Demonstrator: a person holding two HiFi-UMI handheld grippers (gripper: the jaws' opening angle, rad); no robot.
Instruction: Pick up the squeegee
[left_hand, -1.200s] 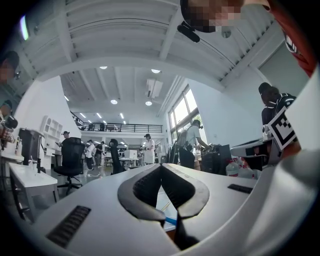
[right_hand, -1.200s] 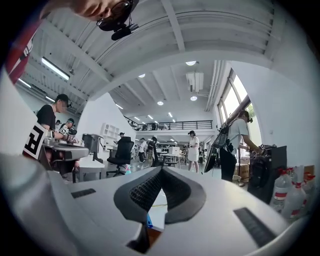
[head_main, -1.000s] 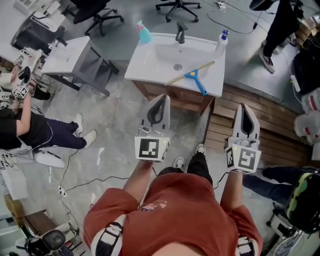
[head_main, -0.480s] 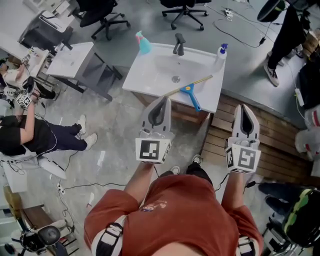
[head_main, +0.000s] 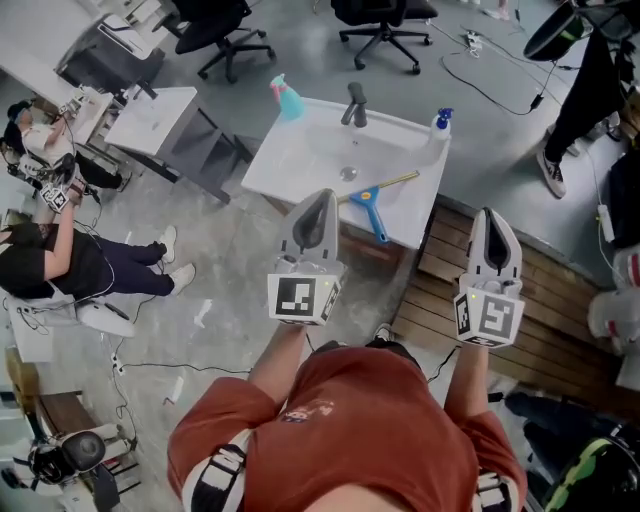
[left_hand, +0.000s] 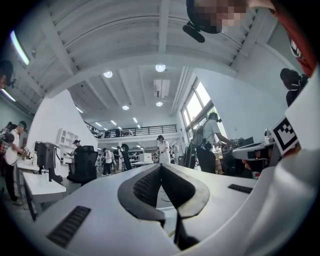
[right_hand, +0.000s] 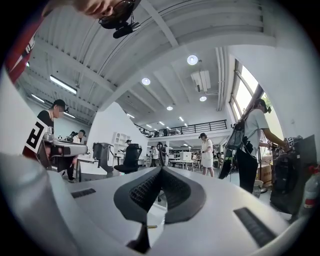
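While squeegee lies on sink, square markers: left claw, right claw.

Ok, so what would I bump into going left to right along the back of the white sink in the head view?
Teal plastic spray bottle → dark metal faucet → white bottle with a blue cap. The blue squeegee with the wooden strip lies nearer the front, overlapping the faucet's spot, so it is left out.
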